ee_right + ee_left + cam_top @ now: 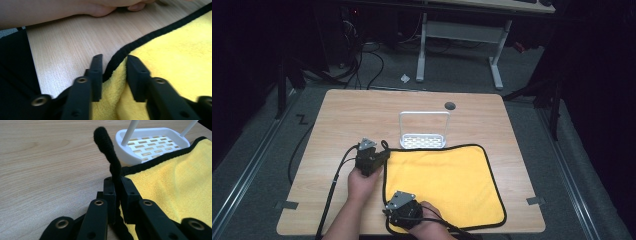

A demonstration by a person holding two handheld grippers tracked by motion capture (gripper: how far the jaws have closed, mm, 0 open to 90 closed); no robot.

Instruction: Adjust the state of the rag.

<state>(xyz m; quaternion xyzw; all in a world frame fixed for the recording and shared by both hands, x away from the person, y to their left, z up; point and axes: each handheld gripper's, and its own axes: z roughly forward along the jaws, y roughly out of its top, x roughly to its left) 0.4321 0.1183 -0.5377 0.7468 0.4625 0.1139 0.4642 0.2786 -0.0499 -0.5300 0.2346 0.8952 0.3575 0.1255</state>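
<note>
Both grippers at the near-left edge of the yellow microfibre cloth with black piped border point(444, 182), spread flat on the front right of the pale wooden table point(342, 112).

The left gripper point(115, 185) is clamped on the black corner loop; the right gripper point(113, 71) straddles a raised fold of the hem, and I cannot tell whether its pads press yet. Best to bite behind the piping and lift both corners evenly, since the plush pile slips. Just beyond sits a white slotted plastic rack with a hoop handle point(423, 131).
</note>
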